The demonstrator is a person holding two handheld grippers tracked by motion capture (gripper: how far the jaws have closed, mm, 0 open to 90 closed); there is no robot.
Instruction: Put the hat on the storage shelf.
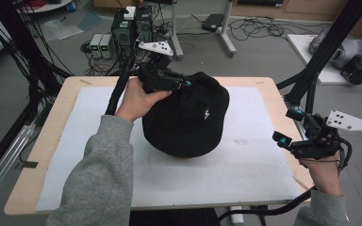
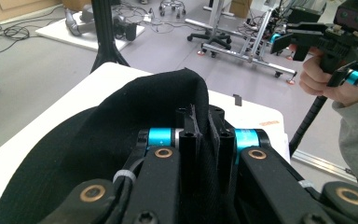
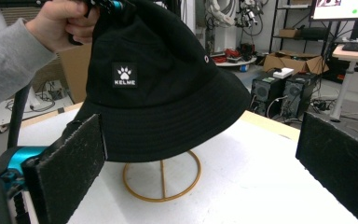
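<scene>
**Black hat held up over its stand**

On the left, the left gripper [image 1: 181, 84] pinches a fold of the black hat [image 1: 186, 120] at the top of its crown. Its jaws are pressed tight on the cloth, as the left gripper view shows close up. The hat sits over the middle of the white mat [image 1: 245, 165] on the table [image 1: 52, 122]. There is bare mat all around it, with wide room at the front and on both sides. The table's back edge is close behind the hat.

The high view shows the hat from above as a dark round shape. The right gripper view shows more: a gold wire stand [image 3: 162, 179] under the brim, and a white paw badge [image 3: 124, 75] on the hat.

On the right, the right gripper [image 1: 285, 127] waits at the table's right edge, well apart from the hat. Its jaws are spread wide, with nothing between them
</scene>
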